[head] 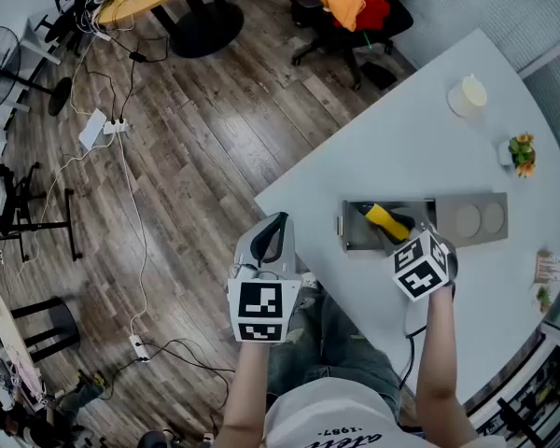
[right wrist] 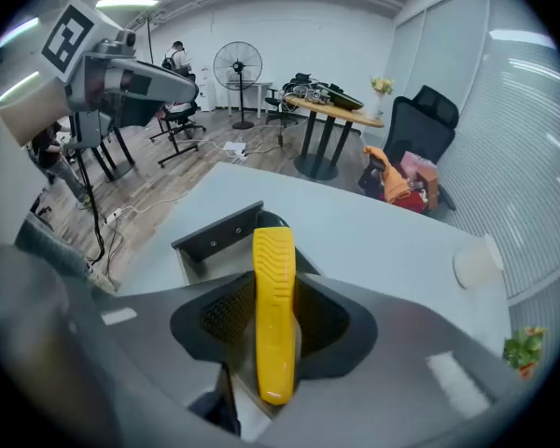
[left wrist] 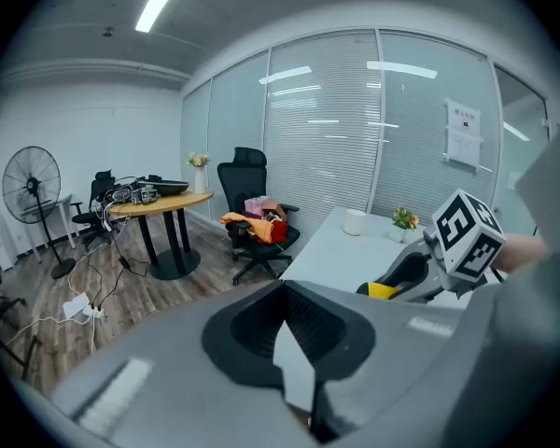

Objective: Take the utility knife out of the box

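Grips the knife (head: 385, 219) in the right gripper (right wrist: 276, 295), jaws pressed on its two yellow flanks, with the knife running straight out ahead between them. Points that gripper steeply down over the open end of the box (head: 445, 215), which lies just ahead of and under the jaws on the table (head: 401, 129). Counts the grasp as done, then.

Cannot tell whether the knife's far end is clear of the box. In the head view, lies tilted inside the box's outline. In the right gripper view, reaches out over the box's end wall. Judges the lift as begun at most, not finished. Leaves, likely, raising the knife fully above the rim and carrying it away from the box, perhaps to bare table beside the gripper.

Holds the left gripper (head: 278, 224) well apart from the box, off the table's edge and over the floor, jaws together on nothing. Takes no part in the job there, as far as shown. Could steady the box if it drags up with the knife.
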`<state>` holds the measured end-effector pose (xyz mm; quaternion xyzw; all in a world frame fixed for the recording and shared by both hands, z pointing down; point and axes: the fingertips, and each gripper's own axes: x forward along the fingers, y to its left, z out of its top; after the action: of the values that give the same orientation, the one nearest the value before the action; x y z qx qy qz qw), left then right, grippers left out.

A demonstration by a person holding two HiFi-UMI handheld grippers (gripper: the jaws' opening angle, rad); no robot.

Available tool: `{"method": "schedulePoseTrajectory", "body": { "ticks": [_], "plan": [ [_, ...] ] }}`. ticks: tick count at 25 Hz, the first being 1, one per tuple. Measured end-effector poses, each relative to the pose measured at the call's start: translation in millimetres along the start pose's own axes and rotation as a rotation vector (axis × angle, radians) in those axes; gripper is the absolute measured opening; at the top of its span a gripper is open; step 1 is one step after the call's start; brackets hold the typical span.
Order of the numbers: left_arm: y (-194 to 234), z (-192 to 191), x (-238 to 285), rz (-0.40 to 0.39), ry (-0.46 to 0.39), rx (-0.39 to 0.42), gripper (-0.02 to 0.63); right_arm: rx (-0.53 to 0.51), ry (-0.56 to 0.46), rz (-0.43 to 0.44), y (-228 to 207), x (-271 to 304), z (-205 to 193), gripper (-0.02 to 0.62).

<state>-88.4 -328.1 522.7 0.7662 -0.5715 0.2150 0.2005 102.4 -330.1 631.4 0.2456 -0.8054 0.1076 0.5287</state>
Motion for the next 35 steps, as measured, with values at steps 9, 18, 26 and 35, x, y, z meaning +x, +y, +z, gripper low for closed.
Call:
{"method": "schedulePoseTrajectory", "body": {
  "ticks": [9, 18, 26, 35],
  "plan": [
    [0, 31, -14, -0.004, -0.088, 0.011, 0.0, 0.154, -0.142, -0.155, -13, -47, 21, 0.161],
    [-8, 68, -34, -0.03, -0.179, 0.014, 0.0, 0.249, -0.263, -0.275, -19, -101, 40, 0.161],
    [-11, 100, -57, -0.031, -0.263, 0.028, 0.0, 0.353, -0.421, -0.401, -26, -149, 60, 0.161],
    [-13, 126, -84, -0.022, -0.351, 0.033, 0.0, 0.407, -0.552, -0.506, -27, -196, 69, 0.161]
  ]
}}
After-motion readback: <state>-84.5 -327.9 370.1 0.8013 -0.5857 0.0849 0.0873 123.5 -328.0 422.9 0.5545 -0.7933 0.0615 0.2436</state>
